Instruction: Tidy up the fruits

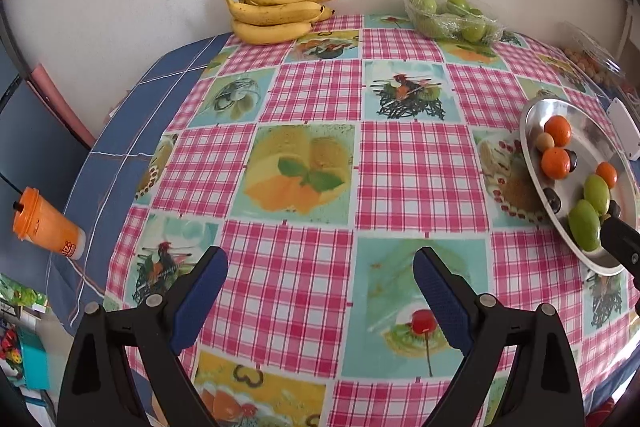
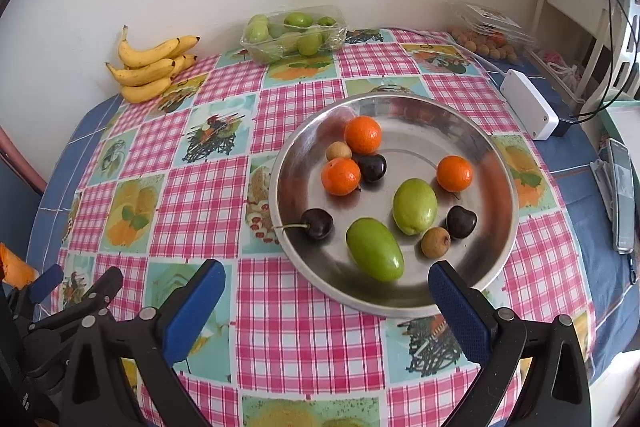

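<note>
Right wrist view: a round metal plate (image 2: 496,163) sits on a table covered with a pink-checked cloth (image 2: 280,339), holding 10 pieces of fruit. There are 3 small oranges, at 11 o'clock (image 2: 363,134), 9 o'clock (image 2: 341,176) and 2 o'clock (image 2: 454,173) on the plate. 2 green fruits lie near the middle (image 2: 414,206) and at 6 o'clock (image 2: 374,249), apart from each other. 3 dark cherries are spread about: 1 touching the 9 o'clock orange (image 2: 372,167), 1 with its stem over the rim at 8 o'clock (image 2: 317,223), and 1 at 4 o'clock (image 2: 461,221). 2 small tan fruits complete the count, 1 wedged between the 2 left oranges (image 2: 338,151), the other beside the 4 o'clock cherry (image 2: 435,242).

At 12 o'clock on the table, against the wall, a clear plastic tray (image 2: 294,35) holds green fruits under film; their number cannot be told. A bunch of bananas (image 2: 154,67) lies at 10 o'clock on the table. A second clear container of small tan fruits (image 2: 486,35) stands at 1 o'clock, beside a white box (image 2: 528,109).

The right gripper (image 2: 326,303) hangs released and empty, its right finger over the plate's near rim. The left gripper (image 1: 320,301) is likewise spread wide over bare cloth, grasping nothing, the plate at its 3 o'clock. An orange cup (image 1: 46,223) shows at 9 o'clock in the left wrist view.
</note>
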A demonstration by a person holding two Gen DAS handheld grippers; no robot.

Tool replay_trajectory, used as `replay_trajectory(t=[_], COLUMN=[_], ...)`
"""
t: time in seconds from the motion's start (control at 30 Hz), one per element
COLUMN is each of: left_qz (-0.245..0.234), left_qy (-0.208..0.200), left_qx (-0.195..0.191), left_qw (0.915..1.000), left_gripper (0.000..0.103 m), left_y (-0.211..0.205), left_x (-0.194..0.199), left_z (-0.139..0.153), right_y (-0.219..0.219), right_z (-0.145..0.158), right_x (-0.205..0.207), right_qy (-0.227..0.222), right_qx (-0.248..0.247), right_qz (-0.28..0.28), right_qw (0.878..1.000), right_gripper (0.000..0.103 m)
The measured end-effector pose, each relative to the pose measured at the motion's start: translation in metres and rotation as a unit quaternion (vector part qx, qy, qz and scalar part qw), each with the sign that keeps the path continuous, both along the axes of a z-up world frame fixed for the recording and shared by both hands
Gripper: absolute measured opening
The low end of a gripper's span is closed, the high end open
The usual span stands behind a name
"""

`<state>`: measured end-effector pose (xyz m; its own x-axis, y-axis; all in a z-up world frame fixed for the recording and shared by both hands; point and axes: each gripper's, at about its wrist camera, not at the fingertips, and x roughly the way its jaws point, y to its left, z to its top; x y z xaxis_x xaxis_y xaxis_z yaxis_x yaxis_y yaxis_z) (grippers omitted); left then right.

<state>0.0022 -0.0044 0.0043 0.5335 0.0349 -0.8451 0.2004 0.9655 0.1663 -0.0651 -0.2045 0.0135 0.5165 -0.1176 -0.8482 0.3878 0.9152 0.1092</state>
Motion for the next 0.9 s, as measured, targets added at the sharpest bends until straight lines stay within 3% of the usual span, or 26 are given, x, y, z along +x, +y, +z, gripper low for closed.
replay_trajectory(t=[0.4, 0.9], left_qz=[-0.002, 0.007], left_qy=[-0.014, 0.008], left_qx=[-0.01, -0.007], left_qw=[0.9999, 0.9999], left_gripper=[0.094, 0.094], left_y=[0.004, 0.004], left_x=[-0.009, -0.006], left_z=[0.005, -0.002], right_y=[0.006, 0.0], right_z=[0.0, -0.004], right_x=[-0.015, -0.015], right_qy=[0.006, 0.013], right_qx=[-0.01, -0.007], right_qz=[0.0, -0.009], right_qw=[1.0, 1.0], right_gripper=[0.103, 0.103])
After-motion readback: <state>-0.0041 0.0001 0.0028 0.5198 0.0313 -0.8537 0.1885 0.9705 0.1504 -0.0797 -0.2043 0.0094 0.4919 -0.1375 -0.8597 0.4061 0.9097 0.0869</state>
